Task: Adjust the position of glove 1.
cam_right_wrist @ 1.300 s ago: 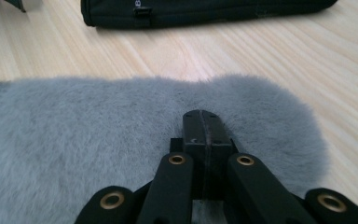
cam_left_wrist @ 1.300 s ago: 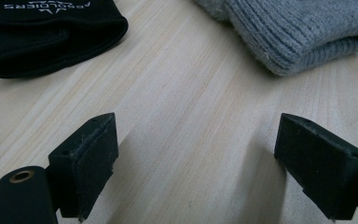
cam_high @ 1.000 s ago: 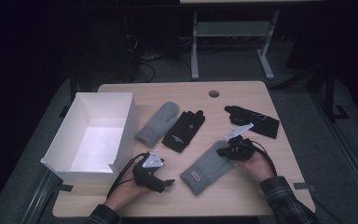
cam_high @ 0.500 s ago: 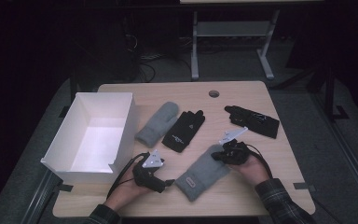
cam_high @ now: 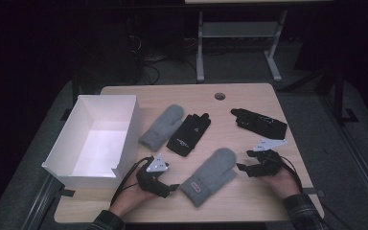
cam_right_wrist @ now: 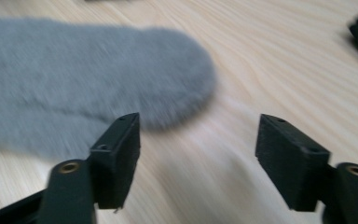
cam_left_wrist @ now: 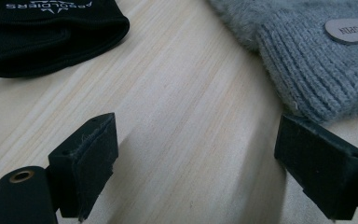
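The right gripper (cam_high: 243,167) has just been opening its fingers (cam_right_wrist: 116,158); they stand wide with nothing between them, just right of the grey mitten (cam_high: 210,175), apparently let go there. The left gripper (cam_high: 172,188) rests with fingers (cam_left_wrist: 86,163) wide and empty beside the cuff. The mitten lies flat on the surface (cam_high: 249,201), lower centre of the high view, its long axis diagonal: cuff lower left, tip upper right.

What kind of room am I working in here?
Probably a lab or workshop set up for recording, not a home. A bare wooden table with a cable hole stands on grey carpet, loose cables lie on the floor behind it, and a metal desk frame stands beyond.
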Demonstrator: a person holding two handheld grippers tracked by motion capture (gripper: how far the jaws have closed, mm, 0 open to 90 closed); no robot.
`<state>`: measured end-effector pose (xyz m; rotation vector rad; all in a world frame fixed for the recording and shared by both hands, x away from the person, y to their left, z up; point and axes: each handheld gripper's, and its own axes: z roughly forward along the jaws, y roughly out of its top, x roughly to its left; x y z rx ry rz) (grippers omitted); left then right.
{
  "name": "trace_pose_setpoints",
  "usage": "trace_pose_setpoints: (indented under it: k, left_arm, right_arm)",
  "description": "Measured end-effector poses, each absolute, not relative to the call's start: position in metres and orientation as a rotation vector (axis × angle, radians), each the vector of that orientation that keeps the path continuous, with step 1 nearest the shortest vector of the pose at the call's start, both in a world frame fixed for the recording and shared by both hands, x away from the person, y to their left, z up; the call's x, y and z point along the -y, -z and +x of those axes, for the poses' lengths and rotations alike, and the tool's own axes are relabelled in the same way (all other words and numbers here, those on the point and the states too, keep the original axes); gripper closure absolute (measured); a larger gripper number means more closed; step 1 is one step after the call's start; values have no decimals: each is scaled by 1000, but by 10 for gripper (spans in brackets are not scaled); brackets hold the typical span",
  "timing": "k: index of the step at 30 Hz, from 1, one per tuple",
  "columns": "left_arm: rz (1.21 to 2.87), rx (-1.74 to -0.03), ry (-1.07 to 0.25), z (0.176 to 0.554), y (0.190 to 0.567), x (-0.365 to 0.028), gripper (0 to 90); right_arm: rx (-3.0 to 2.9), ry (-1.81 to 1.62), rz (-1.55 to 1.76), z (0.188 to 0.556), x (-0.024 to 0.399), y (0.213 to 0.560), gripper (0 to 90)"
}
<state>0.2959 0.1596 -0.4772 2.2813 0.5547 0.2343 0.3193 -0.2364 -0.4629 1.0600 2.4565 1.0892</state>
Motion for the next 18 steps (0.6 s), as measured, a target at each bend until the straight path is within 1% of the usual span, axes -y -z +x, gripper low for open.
trace_pose_setpoints:
  k: [1, 2, 3, 5, 10, 11, 12, 18]
  left_arm:
    - [2281, -555, -234, 296, 477, -160, 127]
    - [2281, -556, -234, 296, 477, -160, 127]
    - [2281, -556, -234, 296, 477, -160, 127]
    - [2281, -560, -233, 296, 477, -160, 127]
    - [2279, -565, -232, 296, 477, -159, 127]
    - [2279, -565, -232, 296, 477, -159, 127]
    - [2279, -565, -232, 296, 477, -159, 127]
    - [2270, -587, -238, 295, 477, -159, 128]
  right_arm:
    - [-2457, -1089, 1060, 319, 236, 463, 284]
    - [-2441, -1083, 1083, 315, 243, 466, 259]
    - [-2441, -1083, 1083, 315, 243, 466, 259]
    - [-2417, -1043, 1114, 308, 249, 472, 230]
    - [-2400, -1050, 1154, 303, 262, 477, 206]
    - [-2400, -1050, 1154, 303, 262, 477, 206]
    - [-2392, -1058, 1159, 303, 263, 479, 171]
    - [-2376, -1038, 1147, 303, 263, 482, 126]
